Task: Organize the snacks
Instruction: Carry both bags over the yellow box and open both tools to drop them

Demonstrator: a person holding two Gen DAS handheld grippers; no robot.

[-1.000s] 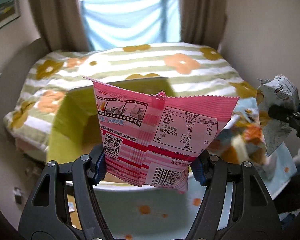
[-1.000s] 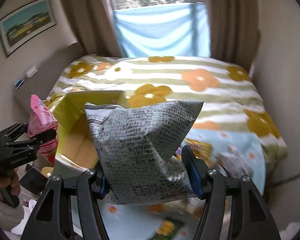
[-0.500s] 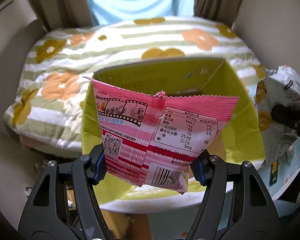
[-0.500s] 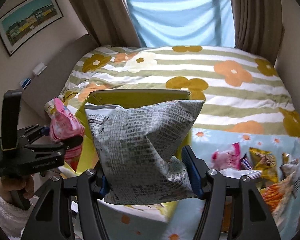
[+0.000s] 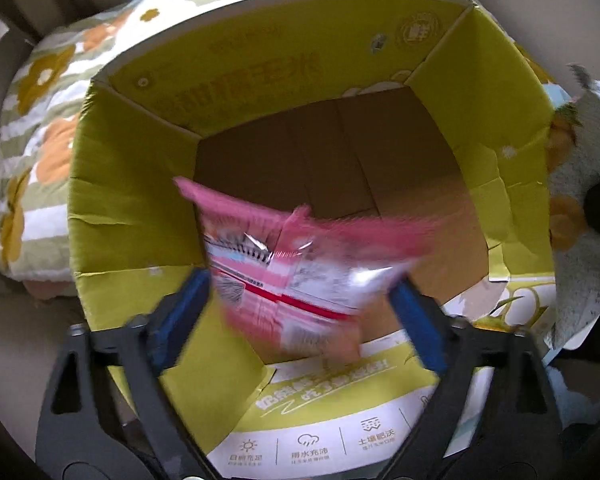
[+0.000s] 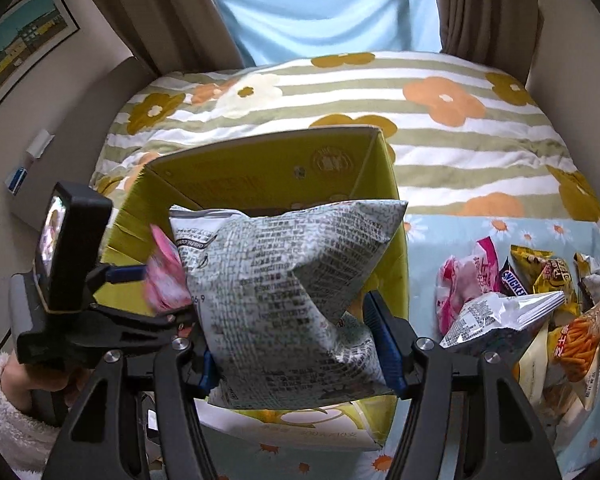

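A yellow-green cardboard box (image 5: 132, 216) stands open below my left gripper (image 5: 300, 304); its brown bottom is bare. The pink snack packet (image 5: 292, 272) is blurred between the left gripper's blue pads, which stand wider apart than the packet, over the box opening. My right gripper (image 6: 296, 336) is shut on a grey printed snack bag (image 6: 284, 280) and holds it above the same box (image 6: 260, 168). The left gripper (image 6: 132, 292) and pink packet (image 6: 164, 280) show at the left in the right wrist view. The grey bag (image 5: 580, 208) shows at the right edge in the left wrist view.
A pile of several snack packets (image 6: 540, 300) lies on a light blue flowered cloth (image 6: 500, 232) right of the box. A bed with a striped flowered quilt (image 6: 420, 80) is behind. Curtains and a wall lie beyond.
My left gripper has moved forward and tilted down over the box, and its jaws have spread; the pink packet is slipping free. My right gripper with the grey bag has moved closer over the box.
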